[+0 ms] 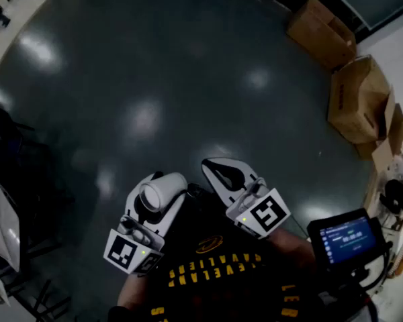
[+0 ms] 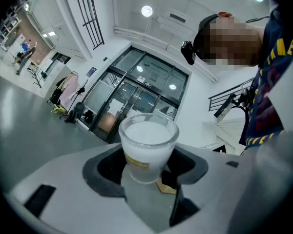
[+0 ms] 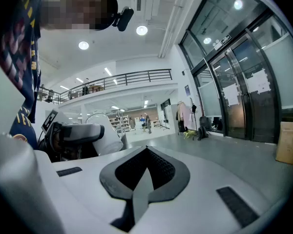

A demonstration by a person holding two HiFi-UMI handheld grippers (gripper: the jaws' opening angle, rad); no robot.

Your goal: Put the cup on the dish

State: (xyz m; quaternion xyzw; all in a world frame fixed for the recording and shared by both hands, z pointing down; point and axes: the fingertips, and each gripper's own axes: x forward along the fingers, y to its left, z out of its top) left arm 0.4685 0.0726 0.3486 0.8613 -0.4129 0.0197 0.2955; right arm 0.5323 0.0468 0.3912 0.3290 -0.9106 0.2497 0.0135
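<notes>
The dark, glossy floor point(image 1: 154, 79) lies ahead of and below both grippers, and cardboard boxes point(image 1: 322, 32) are stacked well beyond the right one. No dish is seen in any view, so the goal is judged to be some way off. Both grippers are held close in front of the person's body, which suits carrying rather than placing. The right gripper point(image 1: 218, 172) has its jaws pressed together on nothing and is apparently spare. The left gripper point(image 1: 162, 194) is clamped on the frosted cup point(image 2: 147, 147). The cup is gripped low on its wall and kept upright between the pads, mouth upward, probably so it can be set down base first.
</notes>
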